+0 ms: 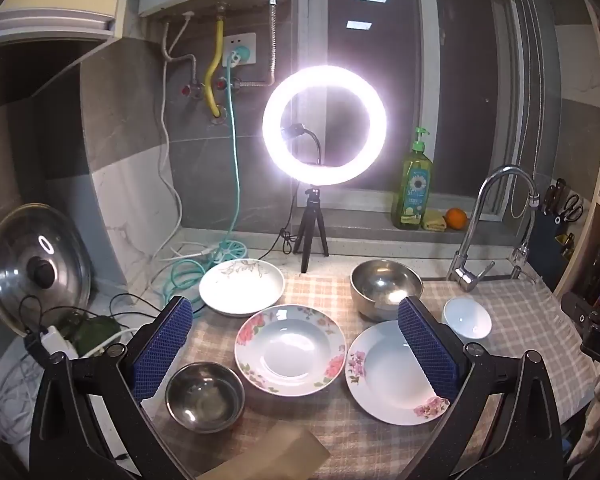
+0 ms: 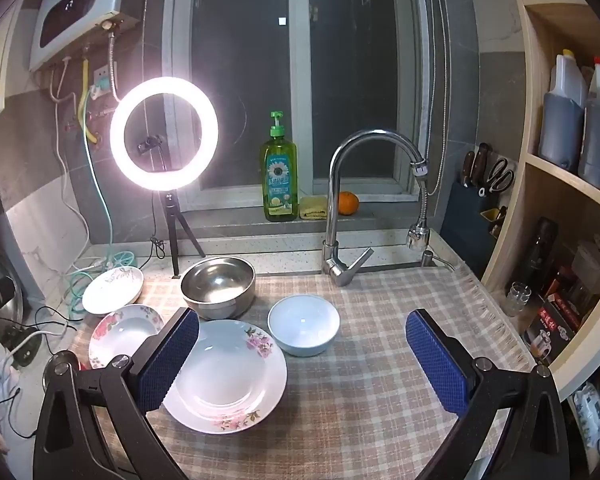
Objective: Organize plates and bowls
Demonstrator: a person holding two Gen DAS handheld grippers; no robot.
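On a checked cloth (image 1: 320, 432) lie three white plates: one with a leaf print (image 1: 242, 286) at the back left, one with red roses (image 1: 290, 349) in the middle, one with pink flowers (image 1: 392, 374) to the right. A large steel bowl (image 1: 386, 286) stands at the back, a small steel bowl (image 1: 205, 396) at the front left, a small white bowl (image 1: 467, 318) on the right. My left gripper (image 1: 296, 312) hangs open above the rose plate, holding nothing. My right gripper (image 2: 302, 322) is open over the white bowl (image 2: 303, 324) and pink-flower plate (image 2: 228, 376).
A lit ring light (image 1: 324, 126) on a small tripod stands behind the dishes. A tap (image 2: 340, 216) rises at the back right, with a soap bottle (image 2: 279, 176) and an orange (image 2: 348, 203) on the sill. A pot lid (image 1: 36, 268) and cables sit left; shelves (image 2: 560, 168) stand right.
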